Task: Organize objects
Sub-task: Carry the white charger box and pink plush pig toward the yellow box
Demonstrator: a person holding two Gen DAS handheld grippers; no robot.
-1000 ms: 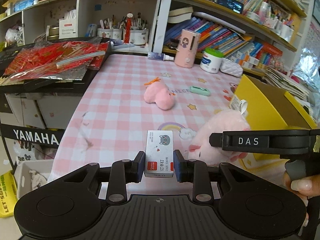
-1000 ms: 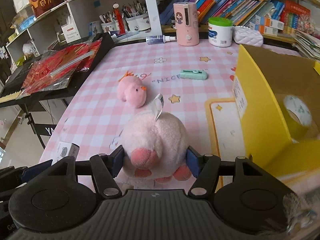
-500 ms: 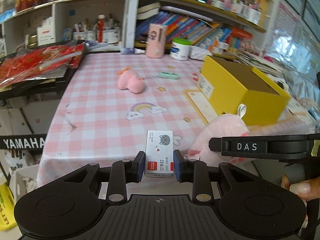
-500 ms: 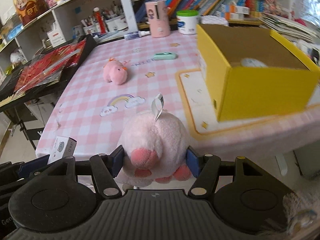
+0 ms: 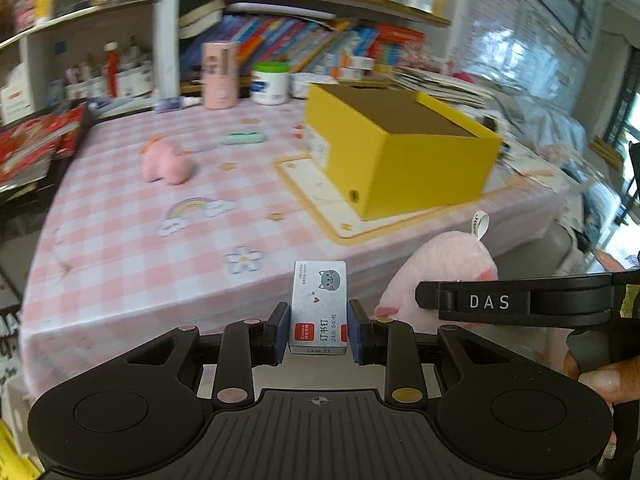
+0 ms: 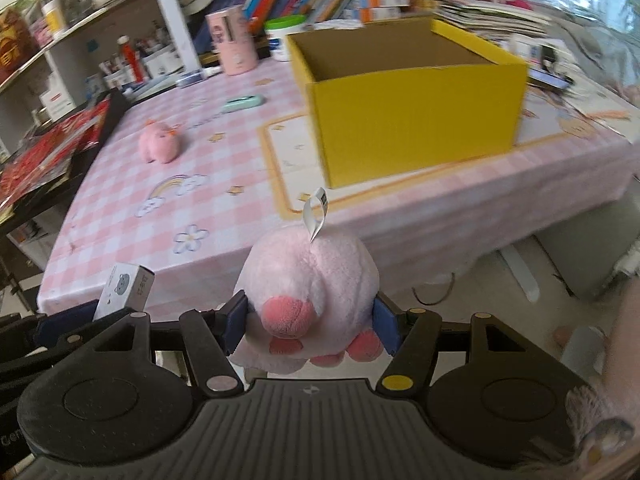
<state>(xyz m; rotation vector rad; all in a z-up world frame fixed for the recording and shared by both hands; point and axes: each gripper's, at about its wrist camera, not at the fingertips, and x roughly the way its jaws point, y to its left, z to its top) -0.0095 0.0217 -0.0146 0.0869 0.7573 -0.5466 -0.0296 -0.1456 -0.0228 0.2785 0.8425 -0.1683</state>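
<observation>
My left gripper is shut on a small white staple box with a grey cat face, held off the table's near edge. My right gripper is shut on a big pink plush pig with a white tag; that pig also shows at the right of the left wrist view. The staple box appears at the lower left of the right wrist view. An open yellow cardboard box stands on the pink checked table, beyond both grippers. A smaller pink plush and a mint green item lie farther back.
A pink canister and a white jar with a green lid stand at the table's far edge before shelves of books. Red packets lie on a dark stand at the left. A person's fingers hold the right gripper's handle.
Both grippers have pulled back off the table's near edge and swung right, each keeping its object. The yellow box now lies ahead, its whole open top in view.
</observation>
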